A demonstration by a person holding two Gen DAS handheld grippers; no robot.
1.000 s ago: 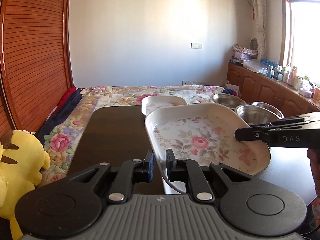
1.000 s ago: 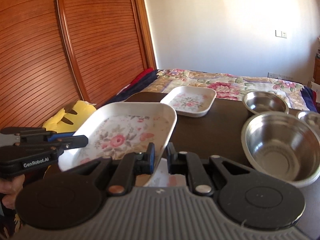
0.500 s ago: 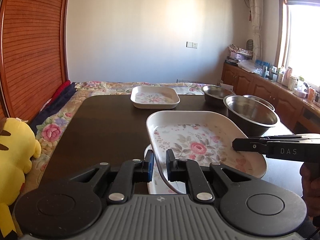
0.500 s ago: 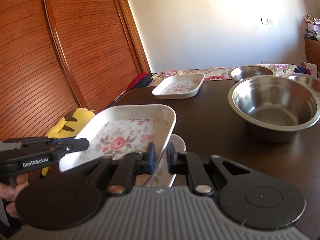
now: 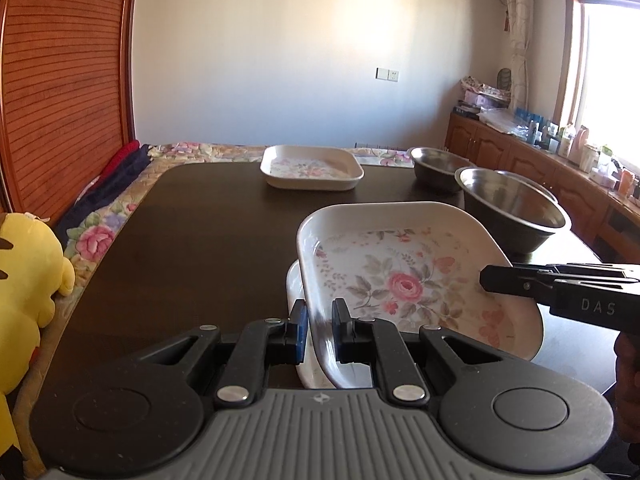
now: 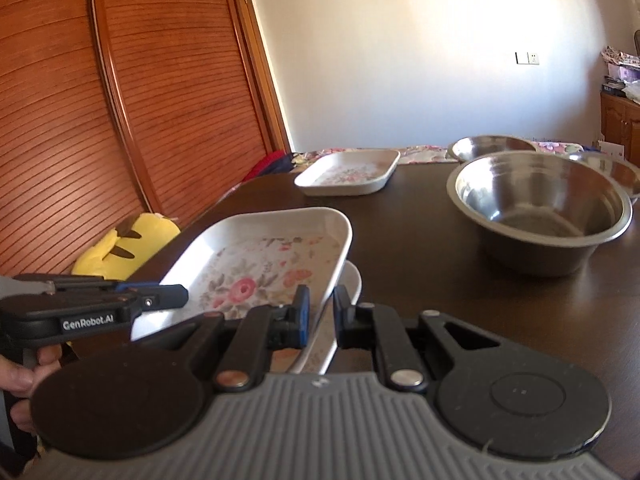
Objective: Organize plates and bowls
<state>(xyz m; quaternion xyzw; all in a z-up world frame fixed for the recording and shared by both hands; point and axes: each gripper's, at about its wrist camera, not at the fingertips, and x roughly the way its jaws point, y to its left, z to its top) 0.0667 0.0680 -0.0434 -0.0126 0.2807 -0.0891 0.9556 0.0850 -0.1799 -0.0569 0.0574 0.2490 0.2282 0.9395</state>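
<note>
Dark tabletop (image 5: 192, 216) carries everything: at its near edge, left gripper (image 5: 320, 330) and right gripper (image 6: 319, 320) each pinch opposite rims of the floral plate (image 5: 400, 276), held over a second plate (image 6: 354, 280); lower it level, then release together; steel bowls (image 6: 540, 208) sit beyond

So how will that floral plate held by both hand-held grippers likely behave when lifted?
The floral plate looks rigid, with no sag between rim grips. Its glossy rim seems slippery, so thin-edge pinches may slide. Probably breakable if dropped.
</note>
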